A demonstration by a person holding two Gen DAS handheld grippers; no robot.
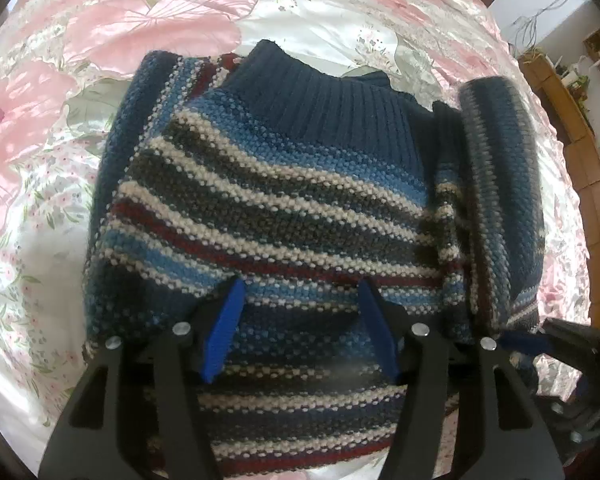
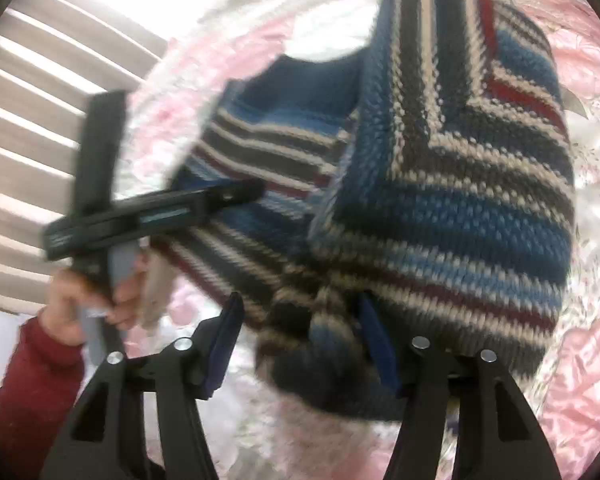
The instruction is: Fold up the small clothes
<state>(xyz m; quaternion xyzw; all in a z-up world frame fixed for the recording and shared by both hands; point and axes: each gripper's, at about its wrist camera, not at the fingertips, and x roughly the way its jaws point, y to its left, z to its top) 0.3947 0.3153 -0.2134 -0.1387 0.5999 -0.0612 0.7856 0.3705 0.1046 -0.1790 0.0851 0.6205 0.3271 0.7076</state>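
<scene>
On the pink floral bedspread point(image 1: 148, 28) the small striped sweater point(image 1: 268, 200) lies with its ribbed navy collar point(image 1: 324, 100) toward twelve o'clock in my left wrist view. Its right sleeve point(image 1: 500, 184) is raised and curling over at about two o'clock, blurred with motion.

My left gripper point(image 1: 298, 328) sits over the lower body of the knit at six o'clock, fingers apart, the blue pads point(image 1: 224, 332) resting on or just above the fabric; I cannot tell which. I judge it should press down there as an anchor.

In the right wrist view the sleeve and side panel bulge up at one to three o'clock, and fabric bunches between the fingers of my right gripper point(image 2: 300, 340). The fingers look spread, yet the cloth hangs from that spot, so I cannot tell whether they grip it.

The step, as I read it, is folding the sleeve side inward across the chest. I want to carry it toward nine o'clock, low and level, keep the fold line parallel to the side seam, and let go only once it lies flat.

At nine o'clock in that view a hand point(image 2: 80, 304) in a red sleeve point(image 2: 24, 384) holds the left tool's handle.
</scene>
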